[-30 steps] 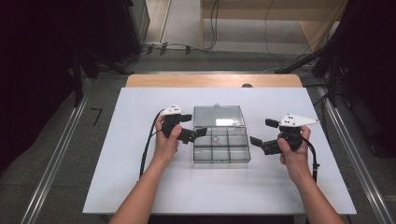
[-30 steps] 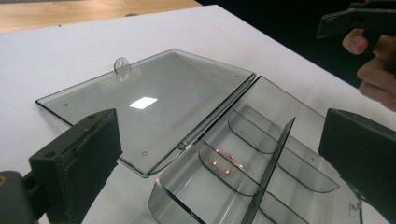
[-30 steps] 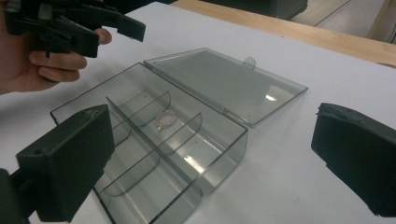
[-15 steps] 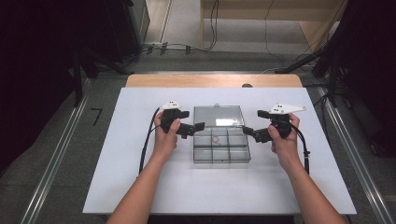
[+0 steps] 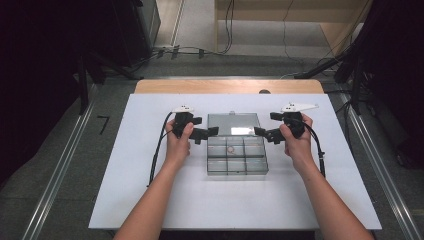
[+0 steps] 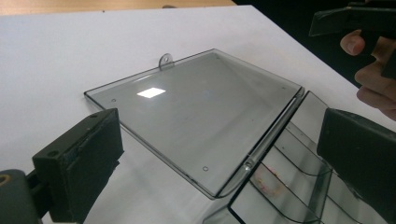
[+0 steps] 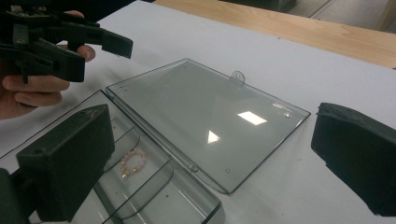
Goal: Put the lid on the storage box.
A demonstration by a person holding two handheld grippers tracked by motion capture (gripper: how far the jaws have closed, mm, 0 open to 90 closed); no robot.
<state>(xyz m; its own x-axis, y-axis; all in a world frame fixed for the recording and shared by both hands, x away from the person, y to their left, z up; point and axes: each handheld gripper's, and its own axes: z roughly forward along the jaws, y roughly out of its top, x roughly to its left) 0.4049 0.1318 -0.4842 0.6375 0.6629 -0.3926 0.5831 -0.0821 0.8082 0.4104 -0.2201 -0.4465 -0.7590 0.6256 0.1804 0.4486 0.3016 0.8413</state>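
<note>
My forearms enter from the near edge of the white worktop (image 5: 150,200). The clear plastic box (image 5: 237,161) lies at its centre, a small bracelet (image 7: 132,162) in one compartment. Its lid (image 5: 233,125) lies open flat on the far side. My left claw (image 5: 207,133) and right claw (image 5: 264,134) flank the lid, both spread, gripping nothing.

Over the last second both tools have moved farther from the person and inward, toward the open lid (image 5: 233,124) of the clear compartment box (image 5: 237,155). The left tool (image 5: 206,132) has slid a little along the counter to the lid's left edge. The right tool (image 5: 263,133), earlier well clear beside the box's tray, now sits just beside the lid's right edge, jaws apart.
</note>
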